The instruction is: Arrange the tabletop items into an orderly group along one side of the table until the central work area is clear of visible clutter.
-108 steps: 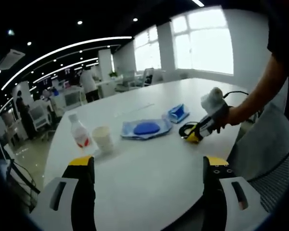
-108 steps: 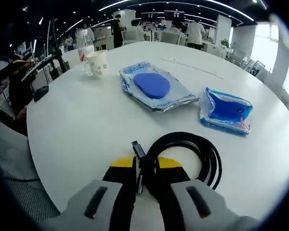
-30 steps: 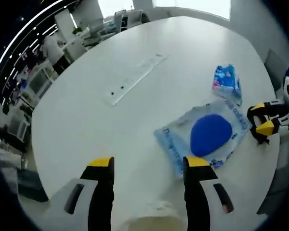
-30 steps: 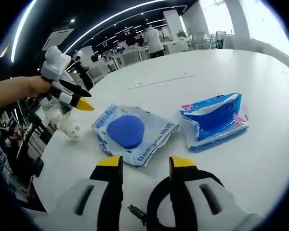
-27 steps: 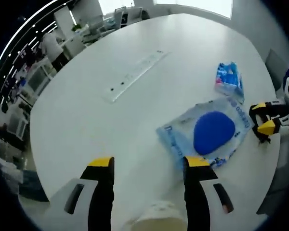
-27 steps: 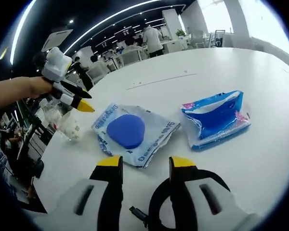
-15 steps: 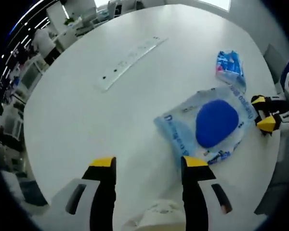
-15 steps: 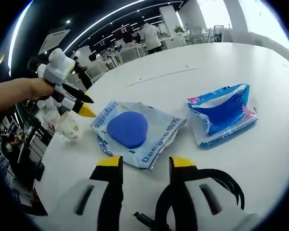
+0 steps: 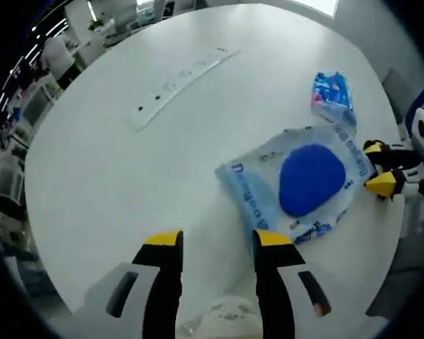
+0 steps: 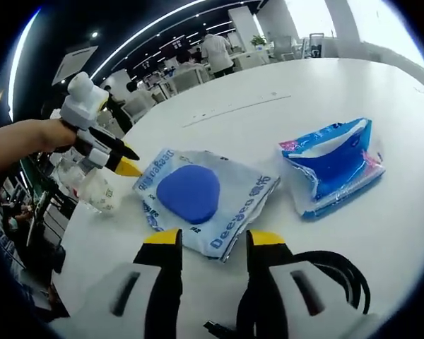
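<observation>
- Overhead, in the left gripper view, the left hand-held gripper (image 9: 217, 244) hangs above the white desk (image 9: 113, 176); its yellow-tipped jaws stand spread with bare desk between them; a pale paper cup (image 9: 222, 321) sits low between the jaw bases, near the desk edge; whether the jaws touch it cannot be told.
- Just past the jaw tips lies a clear packet with a blue pad (image 9: 307, 180) inside, flat on the desk, blue lettering along its border; beyond it, nearer the far edge, a smaller blue wipes pack (image 9: 334, 95).
- A long pale strip (image 9: 180, 78) is set into the desk surface toward the middle, well apart from the packets.
- At the right side of that view the right hand-held gripper (image 9: 378, 169) shows, its yellow tips just beside the packet's edge.
- In the right gripper view, the right hand-held gripper (image 10: 206, 244) has its jaws spread, nothing pinched; the packet's near corner lies just ahead of the gap; a black coiled cable (image 10: 325, 272) lies on the desk beside the right jaw, by the near edge.
- The blue wipes pack sits to the right of the packet, close but apart; it looks crumpled and open at the top.
- A person's hand (image 10: 35, 138) holds the left hand-held gripper above a clear plastic bottle (image 10: 74, 176) and the cup, both near the desk's left edge; office furniture and people stand in the background.
</observation>
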A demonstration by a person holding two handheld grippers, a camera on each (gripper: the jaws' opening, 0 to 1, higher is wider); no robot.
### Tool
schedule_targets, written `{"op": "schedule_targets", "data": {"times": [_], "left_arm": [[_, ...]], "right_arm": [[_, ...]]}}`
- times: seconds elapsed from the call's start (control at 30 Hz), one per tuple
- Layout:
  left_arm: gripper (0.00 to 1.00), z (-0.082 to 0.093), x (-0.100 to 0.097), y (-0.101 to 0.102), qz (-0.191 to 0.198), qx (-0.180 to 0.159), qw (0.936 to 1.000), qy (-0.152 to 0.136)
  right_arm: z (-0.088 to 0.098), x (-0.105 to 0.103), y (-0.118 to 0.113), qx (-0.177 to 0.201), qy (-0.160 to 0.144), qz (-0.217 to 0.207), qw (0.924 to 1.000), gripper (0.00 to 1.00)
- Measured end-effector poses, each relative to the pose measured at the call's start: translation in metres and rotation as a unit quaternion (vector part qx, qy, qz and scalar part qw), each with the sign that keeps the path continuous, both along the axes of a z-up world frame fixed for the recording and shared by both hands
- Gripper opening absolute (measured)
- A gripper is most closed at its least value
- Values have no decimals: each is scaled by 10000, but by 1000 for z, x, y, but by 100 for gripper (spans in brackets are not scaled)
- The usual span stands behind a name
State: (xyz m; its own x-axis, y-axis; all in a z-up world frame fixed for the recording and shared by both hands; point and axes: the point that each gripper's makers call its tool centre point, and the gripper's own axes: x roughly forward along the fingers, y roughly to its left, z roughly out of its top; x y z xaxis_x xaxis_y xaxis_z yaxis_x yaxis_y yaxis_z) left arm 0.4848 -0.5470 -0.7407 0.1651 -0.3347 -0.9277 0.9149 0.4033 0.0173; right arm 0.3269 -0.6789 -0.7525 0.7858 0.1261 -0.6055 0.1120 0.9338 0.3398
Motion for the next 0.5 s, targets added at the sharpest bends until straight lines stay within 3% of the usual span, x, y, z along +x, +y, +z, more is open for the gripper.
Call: {"op": "schedule_targets", "data": {"times": [0.33, 0.43, 0.5], "left_arm": [[40, -3, -13, -11, -240, 64, 9996, 157], [35, -9, -18, -12, -281, 140, 9991, 280], [27, -13, -22, -13, -325, 181, 9986, 370]], "right_arm": [[1, -5, -9, -114, 8, -131, 9998, 33], [-4, -6, -11, -26, 91, -179, 9998, 32], [-7, -6, -11, 39, 139, -206, 9997, 29]]}}
